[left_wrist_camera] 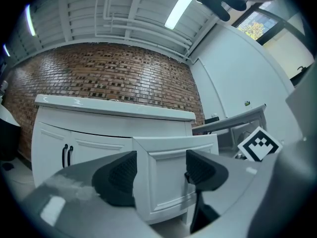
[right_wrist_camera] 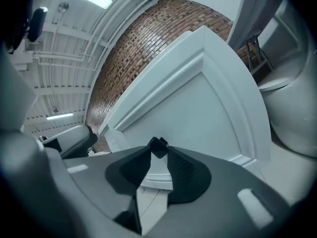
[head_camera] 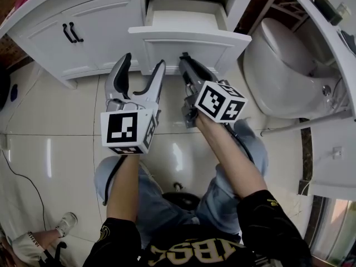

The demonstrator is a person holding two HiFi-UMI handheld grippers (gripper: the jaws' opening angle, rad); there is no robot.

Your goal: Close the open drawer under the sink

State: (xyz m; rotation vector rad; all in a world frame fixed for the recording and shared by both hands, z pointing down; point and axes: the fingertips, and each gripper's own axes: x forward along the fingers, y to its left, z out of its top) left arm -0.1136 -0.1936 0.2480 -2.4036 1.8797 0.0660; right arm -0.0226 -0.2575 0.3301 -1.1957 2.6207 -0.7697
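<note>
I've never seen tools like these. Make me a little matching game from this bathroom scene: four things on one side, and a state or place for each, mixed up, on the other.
Things:
1. drawer
2. left gripper
3. right gripper
4. toilet

States or places:
A. jaws together
B. to the right of the cabinet
C. pulled out
D. jaws apart

Pairs: 1-C, 2-D, 3-A, 4-B
</note>
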